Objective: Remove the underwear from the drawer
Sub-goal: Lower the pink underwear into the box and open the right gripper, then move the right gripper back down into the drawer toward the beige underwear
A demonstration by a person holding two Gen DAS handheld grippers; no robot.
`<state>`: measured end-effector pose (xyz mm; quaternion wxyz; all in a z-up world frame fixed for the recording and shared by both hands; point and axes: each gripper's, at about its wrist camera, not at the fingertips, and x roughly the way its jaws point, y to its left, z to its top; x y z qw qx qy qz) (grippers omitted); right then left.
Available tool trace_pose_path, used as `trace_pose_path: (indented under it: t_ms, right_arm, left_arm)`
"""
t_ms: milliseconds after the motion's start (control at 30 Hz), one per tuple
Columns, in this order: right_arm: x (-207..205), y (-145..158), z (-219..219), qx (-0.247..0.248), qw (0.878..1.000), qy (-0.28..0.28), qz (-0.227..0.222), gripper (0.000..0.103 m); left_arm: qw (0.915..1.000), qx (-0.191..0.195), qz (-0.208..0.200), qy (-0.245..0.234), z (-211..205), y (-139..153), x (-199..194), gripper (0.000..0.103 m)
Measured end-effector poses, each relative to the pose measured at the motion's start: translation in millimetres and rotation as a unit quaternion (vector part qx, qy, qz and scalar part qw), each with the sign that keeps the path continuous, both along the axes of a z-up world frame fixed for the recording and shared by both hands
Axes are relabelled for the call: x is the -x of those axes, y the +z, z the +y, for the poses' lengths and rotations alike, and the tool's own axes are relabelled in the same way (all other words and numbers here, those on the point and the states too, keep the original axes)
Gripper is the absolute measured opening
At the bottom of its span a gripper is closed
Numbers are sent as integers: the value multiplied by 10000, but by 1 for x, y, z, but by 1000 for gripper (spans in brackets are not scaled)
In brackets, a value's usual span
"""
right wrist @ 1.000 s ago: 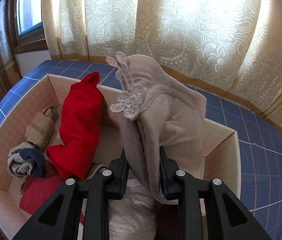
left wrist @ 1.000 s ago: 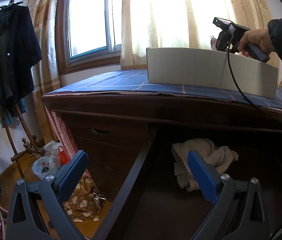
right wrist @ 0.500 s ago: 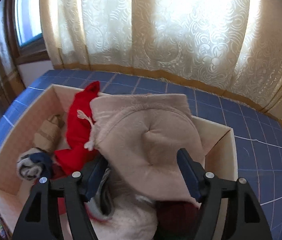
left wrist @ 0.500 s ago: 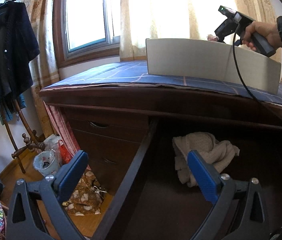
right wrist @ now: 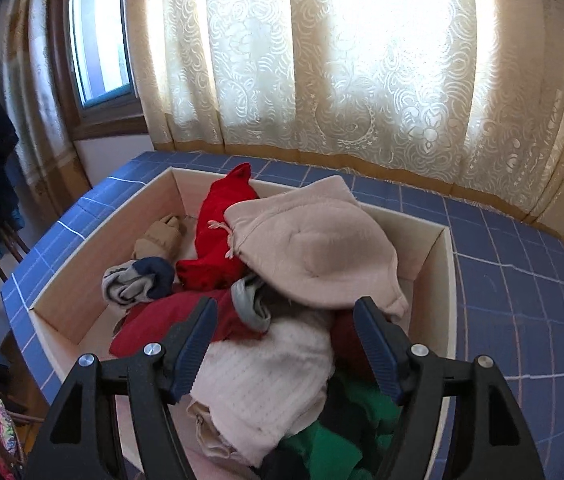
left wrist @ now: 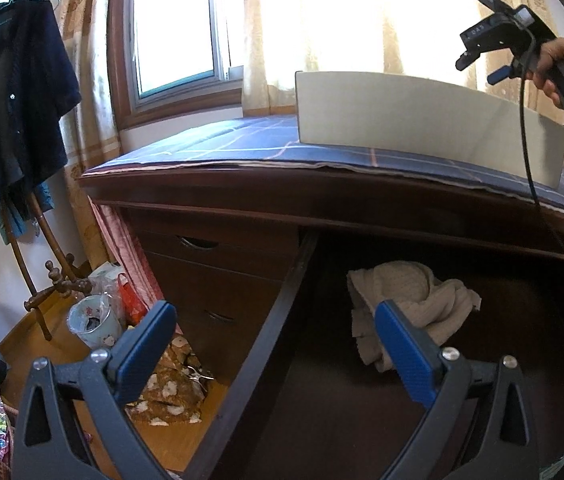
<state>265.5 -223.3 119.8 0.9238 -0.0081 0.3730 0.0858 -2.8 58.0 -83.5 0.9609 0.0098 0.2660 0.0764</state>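
Observation:
In the left wrist view my left gripper stands open over the pulled-out dark wooden drawer. A crumpled cream garment lies inside, just beyond the right finger. High at the right, a hand holds my right gripper above the pale box on the dresser top. In the right wrist view my right gripper is open and empty above that box. A beige piece of underwear lies loose on top of red, white and green clothes.
A blue checked cloth covers the dresser top, with lace curtains behind. Left of the dresser are a coat stand with a dark jacket, a small bin and patterned cloth on the floor.
My right gripper opened and let go of the beige underwear, which dropped onto the pile in the box. The right gripper then drew back and up. The left gripper stayed put.

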Motion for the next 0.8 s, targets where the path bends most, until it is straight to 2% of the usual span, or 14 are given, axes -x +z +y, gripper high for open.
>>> trace_pose_path:
  t_ms: [333,800]
  right_arm:
    - [27,-11,-4,-514,9981,55,-346,72]
    - [96,-18,-4,-594,9877,100,-1444,72]
  left_arm:
    - [10000,-33,12,2,-2,0,0,101]
    - [10000,-84,-16,35,-3,-1,1,101]
